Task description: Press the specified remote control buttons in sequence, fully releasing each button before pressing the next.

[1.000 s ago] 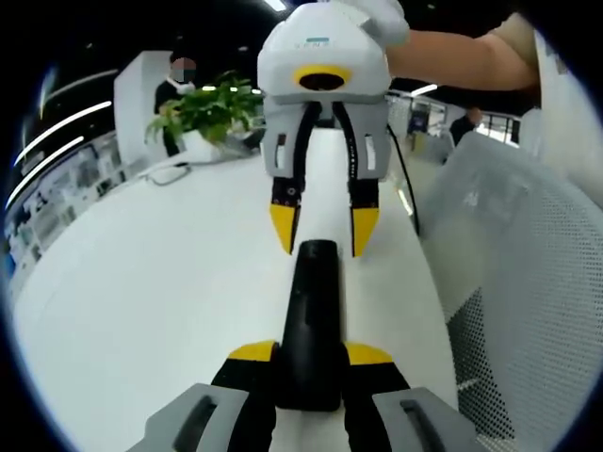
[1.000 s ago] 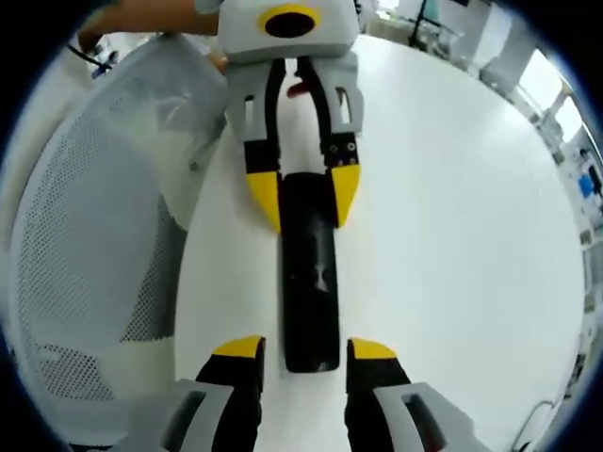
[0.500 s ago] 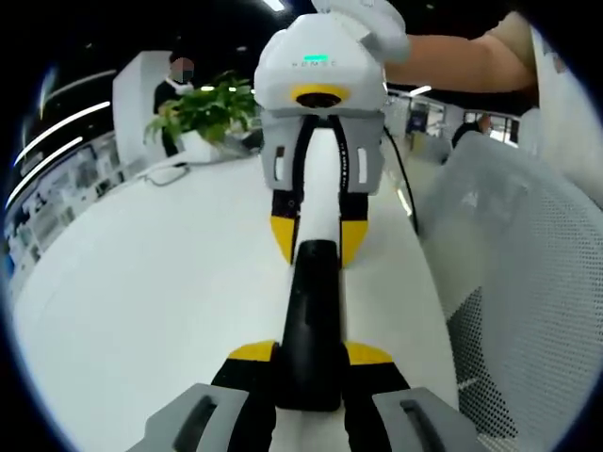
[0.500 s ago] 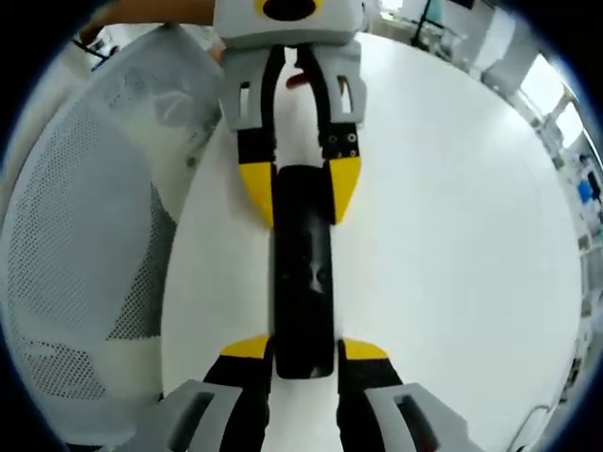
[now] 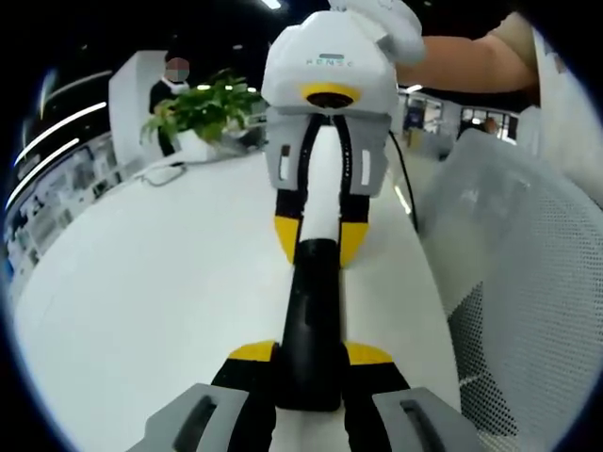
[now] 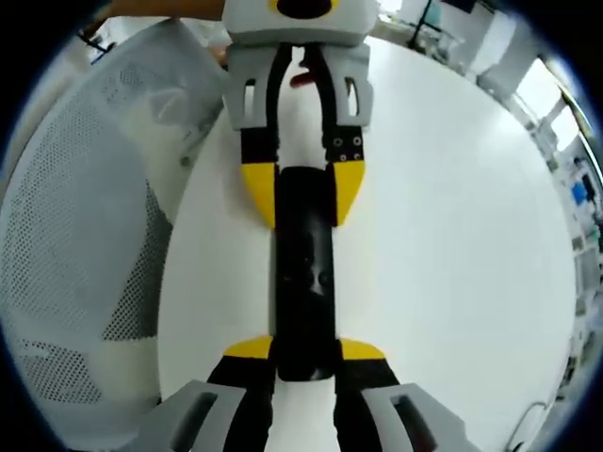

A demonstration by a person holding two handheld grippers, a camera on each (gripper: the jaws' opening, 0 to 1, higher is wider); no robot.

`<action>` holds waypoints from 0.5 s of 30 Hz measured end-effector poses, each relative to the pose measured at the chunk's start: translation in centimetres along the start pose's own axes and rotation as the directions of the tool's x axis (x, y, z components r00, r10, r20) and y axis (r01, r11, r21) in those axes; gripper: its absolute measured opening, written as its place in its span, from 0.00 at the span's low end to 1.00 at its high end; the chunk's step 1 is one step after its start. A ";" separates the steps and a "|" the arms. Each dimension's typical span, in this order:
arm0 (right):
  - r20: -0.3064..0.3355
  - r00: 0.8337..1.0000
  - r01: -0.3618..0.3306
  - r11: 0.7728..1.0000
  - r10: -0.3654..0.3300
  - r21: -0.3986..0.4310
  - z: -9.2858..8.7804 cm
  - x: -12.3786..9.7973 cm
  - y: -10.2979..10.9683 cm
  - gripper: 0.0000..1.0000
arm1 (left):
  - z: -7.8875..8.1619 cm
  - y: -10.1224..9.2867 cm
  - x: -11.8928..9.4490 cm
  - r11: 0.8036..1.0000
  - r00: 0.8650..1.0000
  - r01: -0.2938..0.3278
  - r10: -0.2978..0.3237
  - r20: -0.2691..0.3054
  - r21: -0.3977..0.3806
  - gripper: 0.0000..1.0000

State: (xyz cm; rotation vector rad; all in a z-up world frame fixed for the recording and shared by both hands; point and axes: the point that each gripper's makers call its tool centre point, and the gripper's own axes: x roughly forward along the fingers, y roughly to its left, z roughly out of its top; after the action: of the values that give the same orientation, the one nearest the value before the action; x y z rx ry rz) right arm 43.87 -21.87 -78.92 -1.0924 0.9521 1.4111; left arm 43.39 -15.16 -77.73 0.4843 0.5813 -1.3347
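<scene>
Left hand-held gripper (image 5: 310, 358) and right hand-held gripper (image 6: 305, 353) around the remote's (image 6: 303, 273) opposite ends.

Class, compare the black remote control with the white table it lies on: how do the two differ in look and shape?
The remote control is black, the table white. The remote control is long and narrow; the table spreads broad around it. The remote control is clamped at both ends by the left gripper and right gripper; the table is ungripped. Both look smooth.
</scene>
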 end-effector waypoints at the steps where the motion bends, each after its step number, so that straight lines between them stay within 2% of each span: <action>1: 0.000 1.000 0.002 1.000 -0.002 0.000 0.0 0.0 0.0 0.21 | 0.0 0.0 0.0 1.000 1.000 0.000 0.000 -0.002 0.000 0.25; 15: 0.008 1.000 0.016 1.000 -0.016 -0.003 -0.1 -0.1 0.2 0.20 | 0.1 -0.1 0.2 1.000 0.999 0.006 -0.006 -0.049 0.009 0.25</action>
State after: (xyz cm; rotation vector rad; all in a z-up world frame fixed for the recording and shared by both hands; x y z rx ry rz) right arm 43.72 -21.98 -78.83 -1.0935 0.9343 1.4034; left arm 43.34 -15.40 -77.77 0.5239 0.6177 -1.3349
